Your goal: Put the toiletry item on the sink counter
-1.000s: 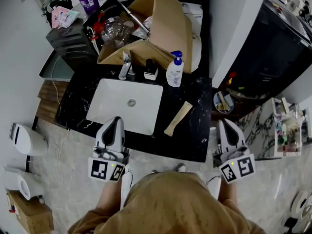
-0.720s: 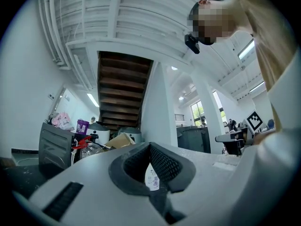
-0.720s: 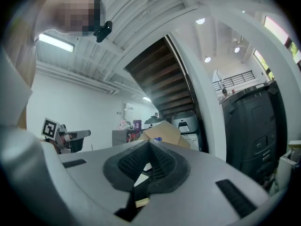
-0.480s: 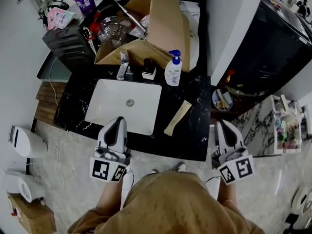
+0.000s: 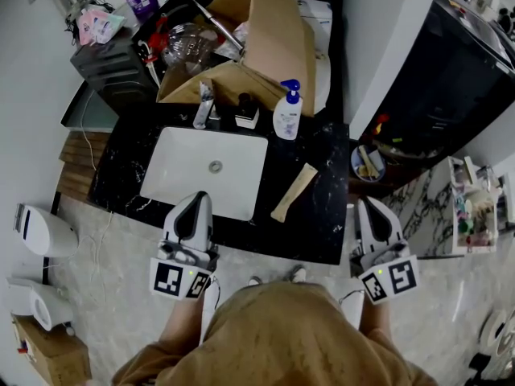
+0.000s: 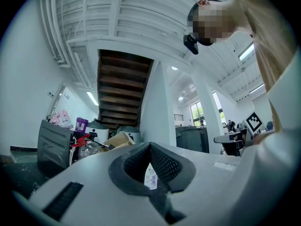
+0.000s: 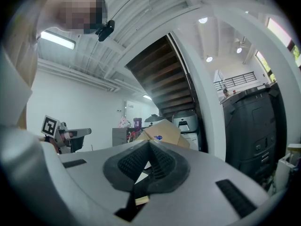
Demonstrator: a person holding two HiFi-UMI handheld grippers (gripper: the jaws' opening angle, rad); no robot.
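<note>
A tan tube (image 5: 294,193) lies flat on the black marble counter (image 5: 318,215), just right of the white sink (image 5: 185,175). A white pump bottle (image 5: 288,112) with a blue top stands behind the sink, and it shows past the jaw tips in the left gripper view (image 6: 150,178). My left gripper (image 5: 197,199) hangs over the sink's front edge, shut and empty. My right gripper (image 5: 366,203) is off the counter's right front corner, also shut and holding nothing. Both stand apart from the tube. The jaws meet at the tips in the left gripper (image 6: 150,145) and right gripper (image 7: 149,142) views.
A faucet (image 5: 204,104) and a small dark bottle (image 5: 247,112) stand behind the sink. Further back are an open cardboard box (image 5: 269,43) and a grey drawer unit (image 5: 113,63) with clutter. A dark cabinet (image 5: 451,79) is at the right. A white appliance (image 5: 44,232) sits on the floor at the left.
The left gripper has drifted slightly to the right. The right gripper and the tube have not moved.
</note>
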